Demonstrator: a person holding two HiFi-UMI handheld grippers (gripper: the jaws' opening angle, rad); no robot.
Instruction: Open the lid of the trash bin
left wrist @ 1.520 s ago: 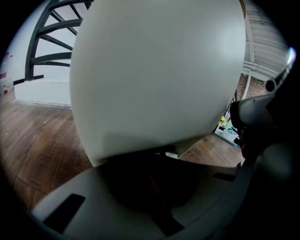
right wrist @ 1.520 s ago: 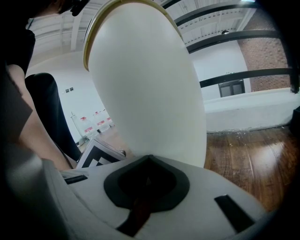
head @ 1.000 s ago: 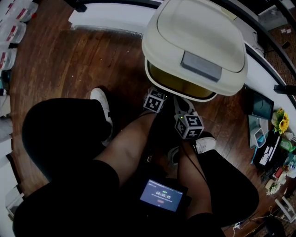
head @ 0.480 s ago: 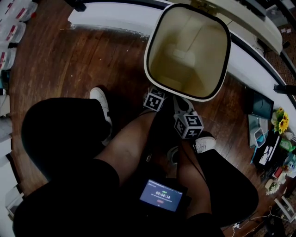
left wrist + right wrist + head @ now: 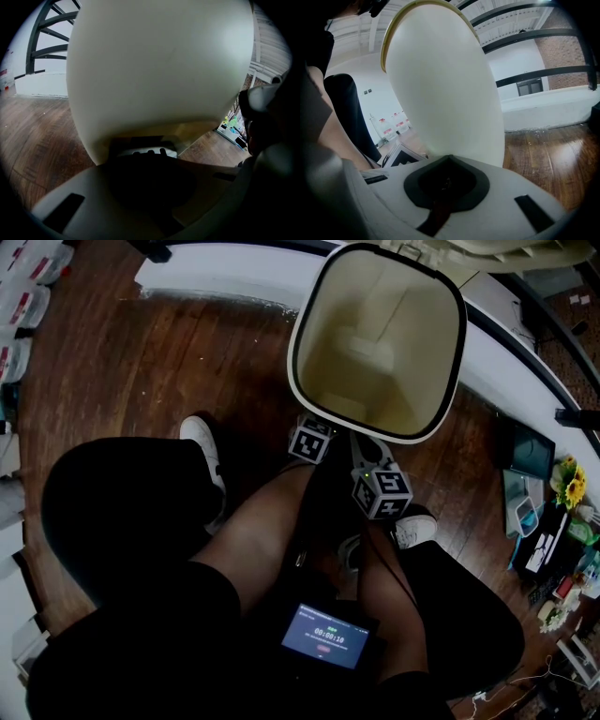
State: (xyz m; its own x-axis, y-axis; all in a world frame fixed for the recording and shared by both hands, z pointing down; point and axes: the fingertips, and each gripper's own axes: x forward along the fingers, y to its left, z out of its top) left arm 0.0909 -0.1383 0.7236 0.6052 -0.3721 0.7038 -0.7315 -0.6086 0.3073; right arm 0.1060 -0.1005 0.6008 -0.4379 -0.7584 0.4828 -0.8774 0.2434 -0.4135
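- Clearly the bin (image 5: 293, 362) stands at 12 o'clock, its lid (image 5: 487, 247) tipped back and cropped at the top.
- Our left gripper (image 5: 145, 161), jaws together and empty, sits low at the pedal (image 5: 145, 152), probably pressing it.
- Our right gripper (image 5: 447, 161), jaws also together, waits beside it; from above, the rim hides both tips.

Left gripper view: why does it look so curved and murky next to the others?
Left gripper view: wide-angle bending, black corners, the trash bin looming close, the left tool shadowed. Right gripper view: equally bent but brighter, glare on the floor. Head view: dim overall.
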